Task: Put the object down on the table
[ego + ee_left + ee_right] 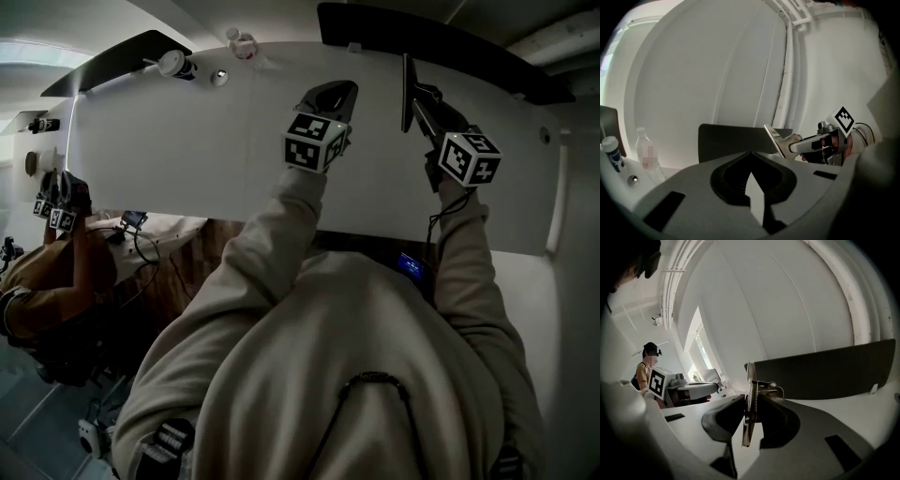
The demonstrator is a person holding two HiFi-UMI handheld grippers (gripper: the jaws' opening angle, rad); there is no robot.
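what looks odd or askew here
Only the clipboard stands out: the right gripper holds it upright on its edge, not lying flat on the white table. Nothing looks spilled or damaged.

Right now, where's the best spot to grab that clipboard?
Grab the clipboard's bare board beside the metal clip, coming at its thin edge to squeeze both flat faces. It stands on edge, and the right tool holds it just so.

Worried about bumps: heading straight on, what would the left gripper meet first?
Left gripper: likely the dark screen at the far edge of the table, though the table itself may come first; depth is unclear.
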